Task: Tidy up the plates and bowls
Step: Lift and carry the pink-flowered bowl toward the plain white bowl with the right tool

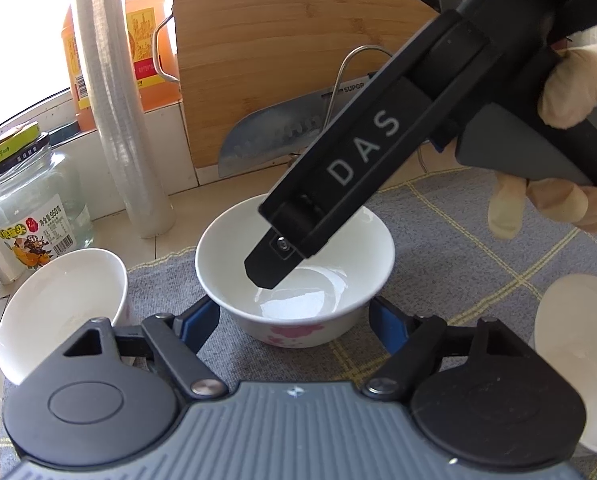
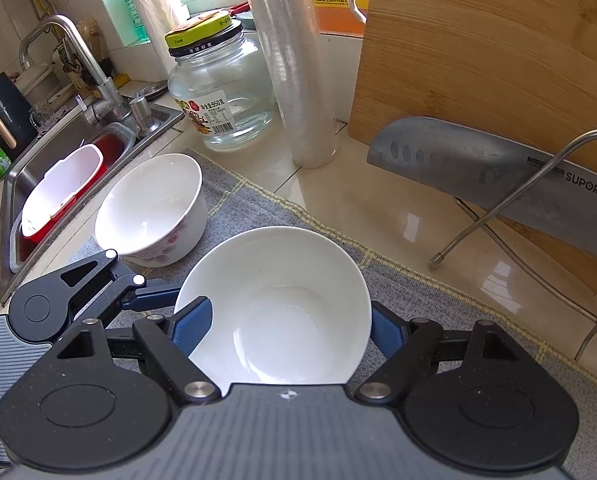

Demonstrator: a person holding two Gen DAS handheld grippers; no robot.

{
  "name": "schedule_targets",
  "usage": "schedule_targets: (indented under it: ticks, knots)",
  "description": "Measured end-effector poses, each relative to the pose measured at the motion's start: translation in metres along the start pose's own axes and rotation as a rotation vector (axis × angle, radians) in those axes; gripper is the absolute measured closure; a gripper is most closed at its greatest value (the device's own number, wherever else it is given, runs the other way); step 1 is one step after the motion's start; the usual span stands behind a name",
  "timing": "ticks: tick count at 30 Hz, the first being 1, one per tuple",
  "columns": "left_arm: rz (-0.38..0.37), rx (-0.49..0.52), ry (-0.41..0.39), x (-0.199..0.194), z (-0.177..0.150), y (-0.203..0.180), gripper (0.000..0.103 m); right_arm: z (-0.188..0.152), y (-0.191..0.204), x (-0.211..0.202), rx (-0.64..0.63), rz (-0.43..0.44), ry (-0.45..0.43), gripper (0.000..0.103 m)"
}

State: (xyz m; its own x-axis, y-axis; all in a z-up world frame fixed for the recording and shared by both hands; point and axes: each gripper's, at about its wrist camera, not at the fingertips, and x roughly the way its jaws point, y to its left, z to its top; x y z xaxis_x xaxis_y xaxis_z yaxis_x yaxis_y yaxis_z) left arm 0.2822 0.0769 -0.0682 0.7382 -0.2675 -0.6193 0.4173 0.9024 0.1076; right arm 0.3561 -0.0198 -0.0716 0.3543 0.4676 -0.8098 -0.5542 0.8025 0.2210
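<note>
Furthest left of the left tongs [image 1: 294,312] a white bowl [image 1: 62,304] sits half off the edge of the grey checked cloth [image 1: 458,232], with a glass jar [image 1: 30,208] and a roll of cling film [image 1: 118,120] behind it. The left tongs stand wide, their blue pads [image 1: 198,322] on either side of the middle flowered bowl [image 1: 294,276], near its wall, though I cannot tell whether they touch it. Into that same bowl, from above and to the right, reaches one finger of the right tongs [image 2: 290,328]; in the right wrist view its left pad lies inside the rim and its right pad outside the far wall, so these tongs are wide too and hold nothing firmly. Right of both tongs lies a pale dish [image 1: 578,360], only partly in view. Behind are a chopping board [image 1: 298,40] and a cleaver [image 1: 274,140]. The bowl looks like glazed china: stiff, fairly heavy, slick and easily chipped. Pinching the rim, one pad inside and one outside, seems the surest hold, set down gently when stacking.
</note>
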Motion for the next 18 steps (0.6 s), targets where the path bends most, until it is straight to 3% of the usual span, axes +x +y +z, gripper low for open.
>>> schedule_targets:
  ticks: [18]
  knots:
    - [0.001, -0.001, 0.023, -0.023, 0.010, -0.004, 0.022, -0.002, 0.015, -0.018, -0.012, 0.015, -0.007, 0.016]
